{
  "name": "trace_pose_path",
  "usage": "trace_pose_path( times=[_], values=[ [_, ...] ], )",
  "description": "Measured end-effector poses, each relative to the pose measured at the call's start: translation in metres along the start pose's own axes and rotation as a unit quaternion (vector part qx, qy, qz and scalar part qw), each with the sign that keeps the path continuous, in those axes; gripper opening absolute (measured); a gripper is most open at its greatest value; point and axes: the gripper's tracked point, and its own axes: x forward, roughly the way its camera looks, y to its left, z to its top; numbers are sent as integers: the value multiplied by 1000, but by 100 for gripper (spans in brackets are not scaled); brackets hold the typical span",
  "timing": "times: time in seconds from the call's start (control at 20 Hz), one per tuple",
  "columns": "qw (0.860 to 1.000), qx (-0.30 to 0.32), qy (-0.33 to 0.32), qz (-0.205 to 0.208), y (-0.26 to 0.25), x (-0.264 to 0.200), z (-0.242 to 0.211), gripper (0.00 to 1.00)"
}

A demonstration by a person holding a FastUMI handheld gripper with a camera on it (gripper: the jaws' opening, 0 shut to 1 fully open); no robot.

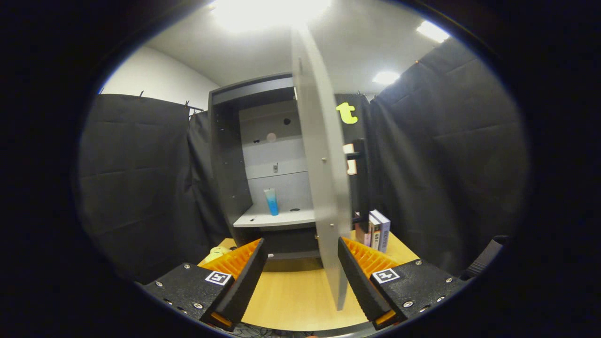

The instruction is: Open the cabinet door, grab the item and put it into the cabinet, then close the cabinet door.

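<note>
claw: my gripper (300, 274) is released, fingers spread wide, nothing between them but bare tabletop. Grasping nothing.
door: tall pale grey cabinet door (324, 188) stands swung out, edge-on toward me, its lower corner just inside my right finger. Cannot tell if they touch.
table: light wooden tabletop (291, 291) runs from under the fingers up to the cabinet base.
cabinet: dark grey open-fronted cabinet (263, 164) sits beyond the fingers, pale back panels, pale shelf at mid height.
item: translucent tube with a blue lower half (271, 201) stands upright on that shelf, toward the back and apart from the side walls. I judge it's the task's item, already placed.
stage: my read is only the closing step remains.
clutter: a few upright books (378, 230) stand on the table right of the door, behind it; small pale yellow object (216, 253) lies beyond my left finger, too hidden to identify.
risk 1: door edge sits so near my right finger that a forward push could catch the edge instead of the face, jamming or swinging it wider.
risk 2: wider swing would hit the books.
risk 3: a hard slam could shake the shelf and topple the tube, which looks light and narrow-based.
risk 4: open fingers could snag the door's lower corner if I sweep left too low.
</note>
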Motion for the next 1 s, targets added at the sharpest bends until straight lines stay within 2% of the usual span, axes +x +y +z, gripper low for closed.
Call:
trace_pose_path(
  times=[0.2, 0.4, 0.65, 1.0],
  values=[
    [999, -3, 1, -36, -84, -5, -5, 93],
    [999, 21, -2, -49, -134, 7, 5, 95],
    [1000, 19, 6, -16, -147, 44, 10, 95],
    [999, 22, 5, 24, -135, 87, 21, 95]
  ],
)
